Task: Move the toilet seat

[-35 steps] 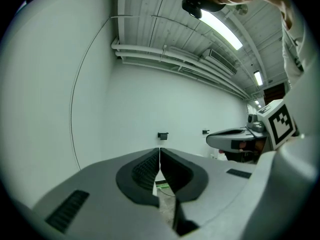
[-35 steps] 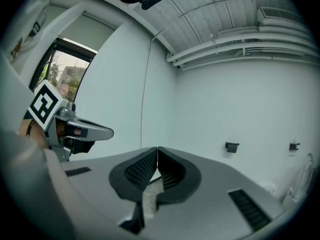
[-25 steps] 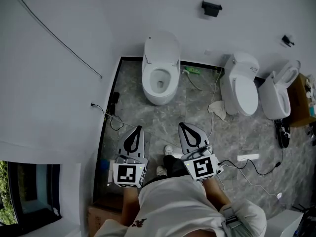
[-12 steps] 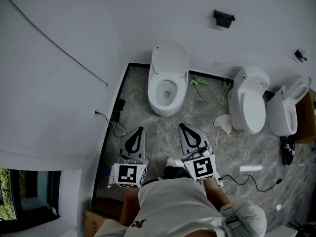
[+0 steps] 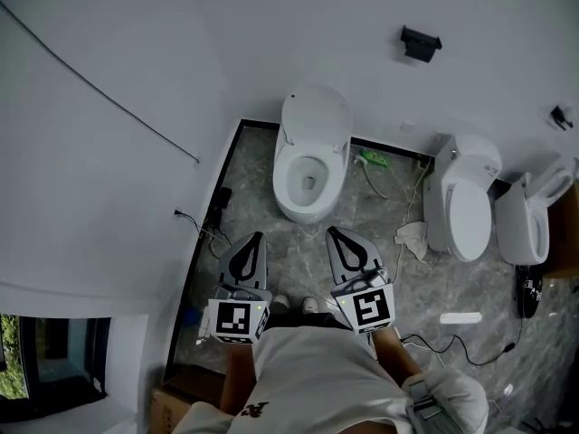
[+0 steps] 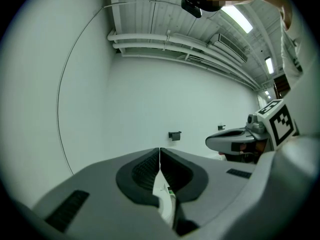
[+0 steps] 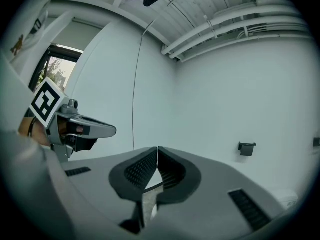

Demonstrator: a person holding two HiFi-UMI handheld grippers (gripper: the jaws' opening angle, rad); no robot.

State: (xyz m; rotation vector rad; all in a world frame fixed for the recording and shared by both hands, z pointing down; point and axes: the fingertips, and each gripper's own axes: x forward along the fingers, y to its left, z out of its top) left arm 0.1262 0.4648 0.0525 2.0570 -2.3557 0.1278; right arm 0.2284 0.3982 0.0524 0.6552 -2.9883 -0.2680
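White porcelain fills the head view, where the toilet stands against the back wall on the grey stone floor. Its toilet seat seems tipped up with the lid, well ahead of the left gripper and the right gripper. In the left gripper view the jaws are pressed together on nothing, and the right gripper view shows the same empty, closed jaws before a bare wall.

The head camera is looking steeply down from above the person, with the toilet at twelve o'clock. Both gripper cameras are facing the white wall, sharing its black bracket.
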